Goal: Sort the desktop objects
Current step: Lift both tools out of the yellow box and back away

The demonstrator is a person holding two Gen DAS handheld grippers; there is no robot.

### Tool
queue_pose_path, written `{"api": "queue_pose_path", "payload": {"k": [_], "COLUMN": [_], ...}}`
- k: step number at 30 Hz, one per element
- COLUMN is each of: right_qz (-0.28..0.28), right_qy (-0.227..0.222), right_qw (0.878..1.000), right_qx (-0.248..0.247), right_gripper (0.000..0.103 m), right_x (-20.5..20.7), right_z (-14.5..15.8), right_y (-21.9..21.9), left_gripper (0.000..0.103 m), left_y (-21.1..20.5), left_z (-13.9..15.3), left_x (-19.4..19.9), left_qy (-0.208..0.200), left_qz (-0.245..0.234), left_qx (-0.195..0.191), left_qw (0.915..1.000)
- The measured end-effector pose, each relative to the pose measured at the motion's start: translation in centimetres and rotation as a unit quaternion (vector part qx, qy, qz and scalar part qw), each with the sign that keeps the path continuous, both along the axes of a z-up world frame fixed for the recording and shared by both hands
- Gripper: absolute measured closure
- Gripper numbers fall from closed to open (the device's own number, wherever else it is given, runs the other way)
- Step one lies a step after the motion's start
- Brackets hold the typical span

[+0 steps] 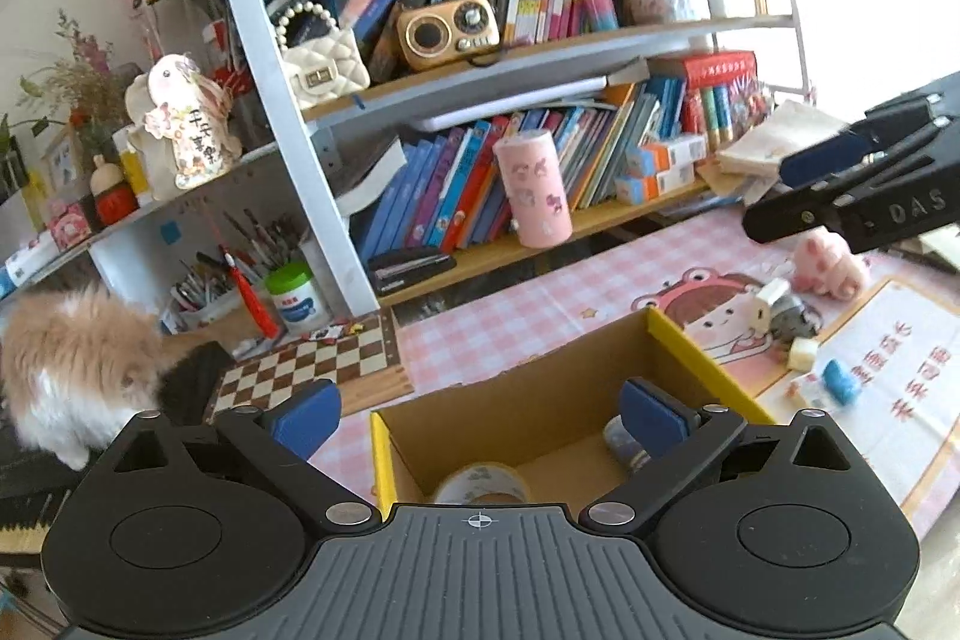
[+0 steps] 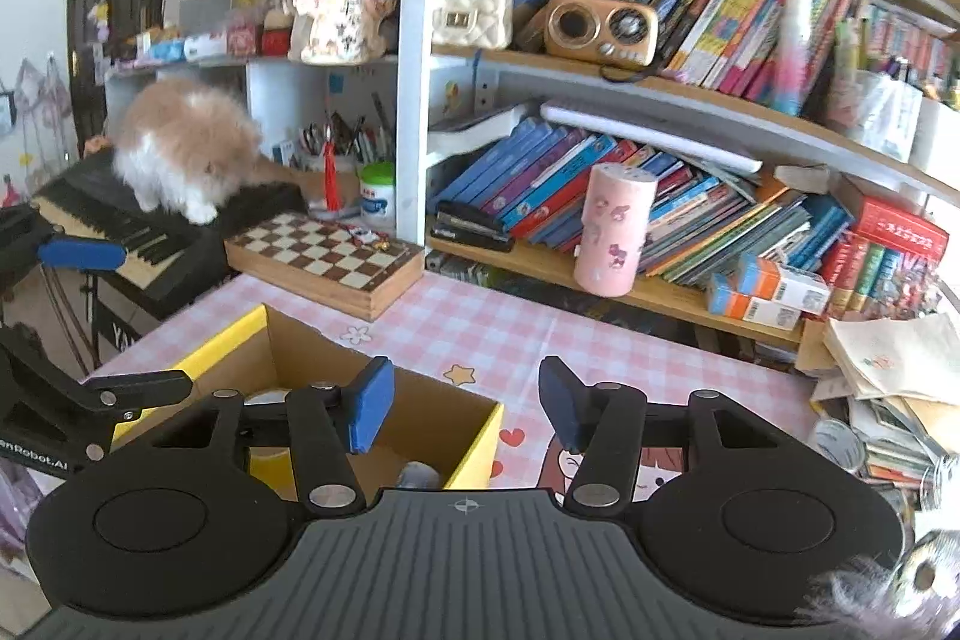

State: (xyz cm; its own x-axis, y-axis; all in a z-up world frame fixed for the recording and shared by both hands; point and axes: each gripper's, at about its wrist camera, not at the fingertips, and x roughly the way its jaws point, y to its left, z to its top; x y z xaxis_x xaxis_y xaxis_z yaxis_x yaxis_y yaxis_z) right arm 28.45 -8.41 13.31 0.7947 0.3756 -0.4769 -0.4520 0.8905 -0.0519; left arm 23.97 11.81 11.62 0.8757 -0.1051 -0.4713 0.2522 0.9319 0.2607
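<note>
A cardboard box (image 1: 540,400) with yellow rim flaps sits on the pink checked desk mat; it also shows in the right wrist view (image 2: 288,340). Inside lie a tape roll (image 1: 480,484) and a second roll (image 1: 621,439). My left gripper (image 1: 480,415) is open and empty, hovering over the box. My right gripper (image 2: 465,409) is open and empty above the box's right edge; it shows at the right in the left wrist view (image 1: 840,184). Loose on the mat lie a pink paw toy (image 1: 831,265), a grey-white object (image 1: 780,310), a pale eraser (image 1: 803,354) and a blue piece (image 1: 840,381).
A wooden chessboard box (image 2: 327,259) lies behind the cardboard box. A fluffy cat (image 2: 186,148) stands on a keyboard (image 2: 120,226) at the left. A pink cylinder (image 2: 612,229) stands on the low bookshelf. Stacked papers (image 2: 888,370) crowd the right side.
</note>
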Motion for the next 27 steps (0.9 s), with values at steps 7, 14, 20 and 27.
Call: {"api": "queue_pose_path", "payload": {"k": [7,14,20,27], "right_qz": [-0.028,-0.062,-0.085,-0.098], "right_qy": [-0.035,-0.041,-0.039,-0.046], "right_qw": [0.999,0.997,0.995,0.994], "right_qx": [0.019,0.028,0.031,0.021], "right_gripper": [0.049,0.049,0.049,0.049], "right_x": [-4.6,-8.3,-11.0,-13.9], "right_z": [0.4,-0.8,-2.1,-3.1], "right_y": [-1.9,-3.0,-3.2,-3.2], "left_gripper": [0.001,0.001,0.001,0.001], "left_y": [1.2,2.1,2.3,2.1], "left_z": [0.7,0.3,-0.3,-1.5], "left_x": [-3.2,-6.3,-9.4,-11.7], "left_qy": [-0.020,-0.028,-0.041,-0.044], "left_qz": [0.038,0.079,0.101,0.117], "left_qx": [-0.037,-0.061,-0.072,-0.075], "left_qw": [0.9984,0.9946,0.9915,0.9894]}}
